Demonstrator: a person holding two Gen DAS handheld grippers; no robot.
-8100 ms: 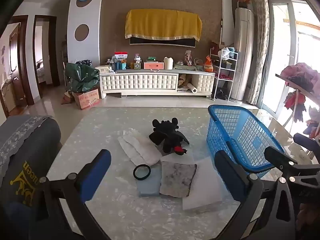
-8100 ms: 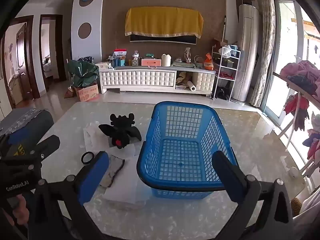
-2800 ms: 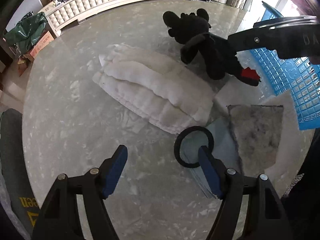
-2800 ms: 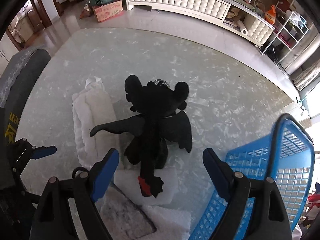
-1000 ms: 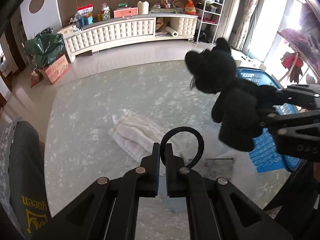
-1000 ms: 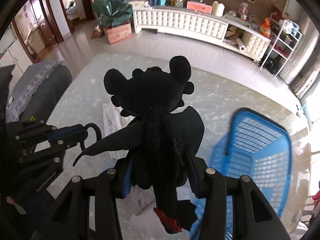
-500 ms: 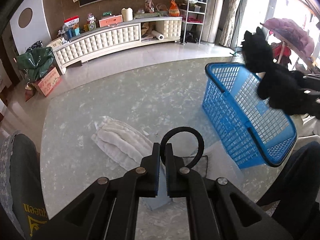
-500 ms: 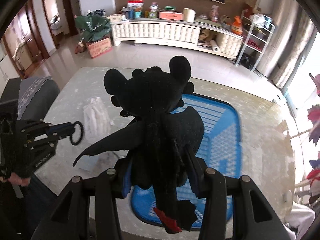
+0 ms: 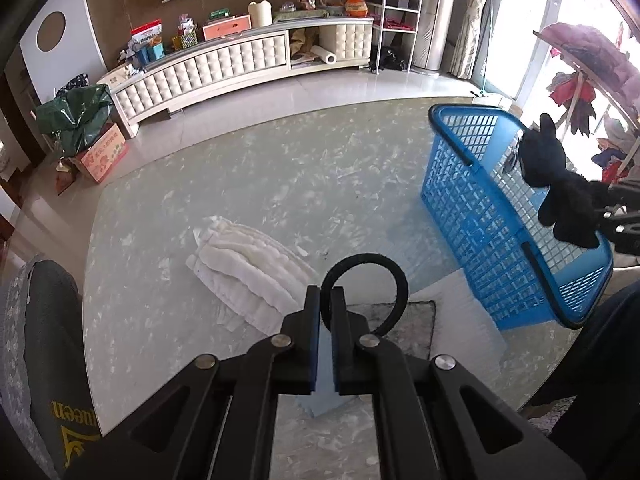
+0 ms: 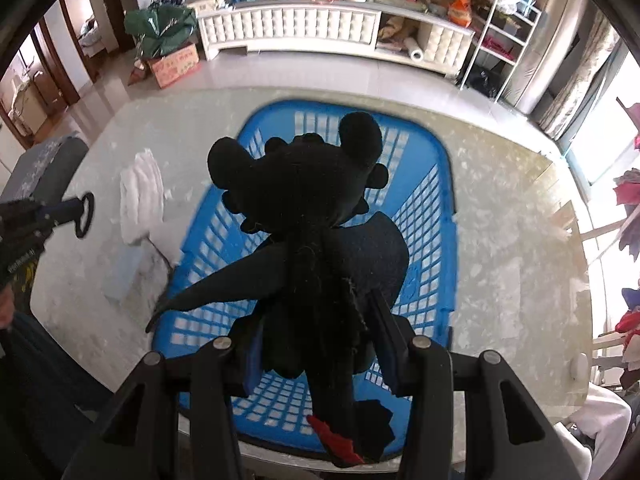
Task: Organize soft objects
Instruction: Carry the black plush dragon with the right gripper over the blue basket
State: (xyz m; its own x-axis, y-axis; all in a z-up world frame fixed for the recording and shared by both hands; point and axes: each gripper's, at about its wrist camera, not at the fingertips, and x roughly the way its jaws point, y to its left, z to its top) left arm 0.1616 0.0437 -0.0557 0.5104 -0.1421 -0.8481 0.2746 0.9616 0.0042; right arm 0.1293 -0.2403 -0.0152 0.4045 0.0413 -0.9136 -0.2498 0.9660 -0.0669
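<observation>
Black plush dragon (image 10: 308, 240) hangs over the blue basket (image 10: 436, 216), clamped at the body by the right gripper (image 10: 316, 344).

For a clean drop, the toy should be centred over the basket floor and low inside the walls before release, so the trailing wing and red-tipped tail clear the near rim. The left gripper (image 9: 325, 300), clenched on a black hair tie (image 9: 363, 292), hangs above the marbled table (image 9: 240, 184) near the white padded cloth (image 9: 244, 272); it is best kept wide of the basket until the dragon is dropped.
</observation>
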